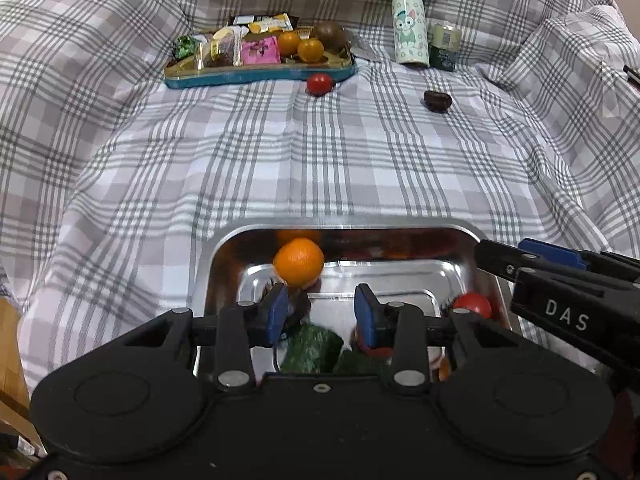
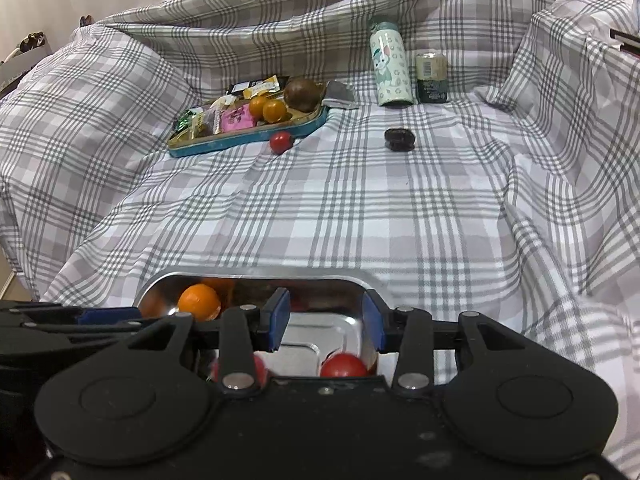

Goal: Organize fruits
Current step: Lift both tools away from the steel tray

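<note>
A shiny steel tray (image 1: 404, 229) (image 2: 256, 273) lies on the checked cloth right under both grippers. In it sit an orange (image 1: 299, 262) (image 2: 199, 302), a red tomato (image 1: 472, 305) (image 2: 343, 365) and something green (image 1: 312, 348). My left gripper (image 1: 323, 312) hangs open over the tray, nothing between its blue pads. My right gripper (image 2: 325, 322) is open too, over the tray's right end. Far off, a blue tin (image 1: 260, 74) (image 2: 240, 138) holds two small oranges (image 1: 310, 50) (image 2: 274, 111), a brown fruit (image 1: 329, 35) (image 2: 302, 94) and wrapped snacks. A red tomato (image 1: 319, 84) (image 2: 280, 142) lies just before the tin.
A dark fruit (image 1: 438, 101) (image 2: 399, 139) lies alone on the cloth at the right. Behind it stand a pale cartoon bottle (image 1: 409, 26) (image 2: 391, 66) and a green can (image 1: 444, 46) (image 2: 431, 78). The cloth rises in folds at both sides and the back.
</note>
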